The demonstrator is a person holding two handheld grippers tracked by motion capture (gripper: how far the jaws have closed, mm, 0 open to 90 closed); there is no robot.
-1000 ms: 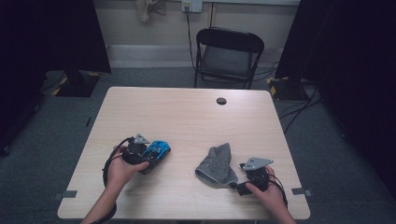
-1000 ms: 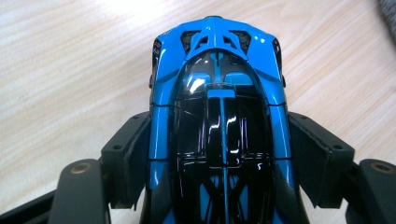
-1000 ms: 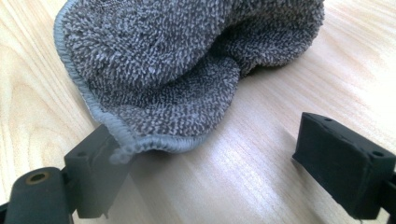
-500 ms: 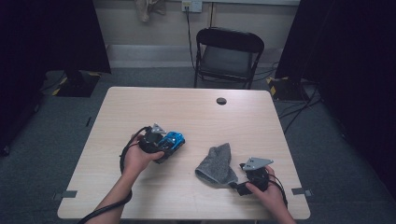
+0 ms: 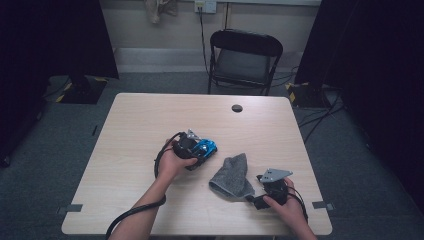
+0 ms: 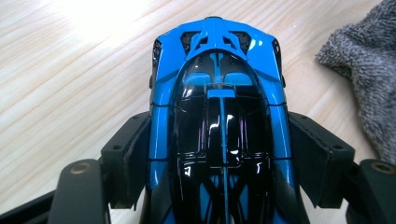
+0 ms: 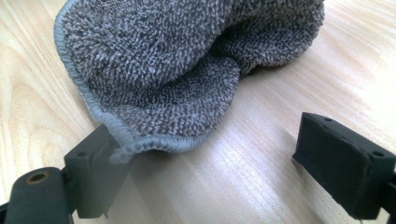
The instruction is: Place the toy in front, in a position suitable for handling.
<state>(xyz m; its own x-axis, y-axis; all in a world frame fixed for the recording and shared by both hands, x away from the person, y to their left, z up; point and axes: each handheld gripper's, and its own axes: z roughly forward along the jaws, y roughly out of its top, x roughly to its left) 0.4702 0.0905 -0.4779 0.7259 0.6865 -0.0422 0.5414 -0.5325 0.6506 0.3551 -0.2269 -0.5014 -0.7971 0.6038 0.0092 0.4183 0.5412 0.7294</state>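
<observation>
A blue and black toy car (image 6: 219,116) sits between the jaws of my left gripper (image 6: 219,161), which is shut on its sides; its nose points away over the wooden table (image 5: 135,130). From above, the car (image 5: 207,146) and left gripper (image 5: 200,150) are near the table's middle. A grey terry cloth (image 5: 231,175) lies bunched just right of the car, and its edge (image 6: 369,79) appears at the right of the left gripper view. My right gripper (image 5: 254,199) stands open at the cloth's near corner. The hemmed edge of the cloth (image 7: 187,60) touches the left jaw of my right gripper (image 7: 224,163).
A small black round disc (image 5: 237,108) lies at the table's far middle. A black folding chair (image 5: 245,60) stands beyond the far edge. Cables trail from both grippers toward the near edge.
My left gripper has carried the blue car to the right, from the left part of the table to just beside the grey cloth. The right gripper has stayed put.
</observation>
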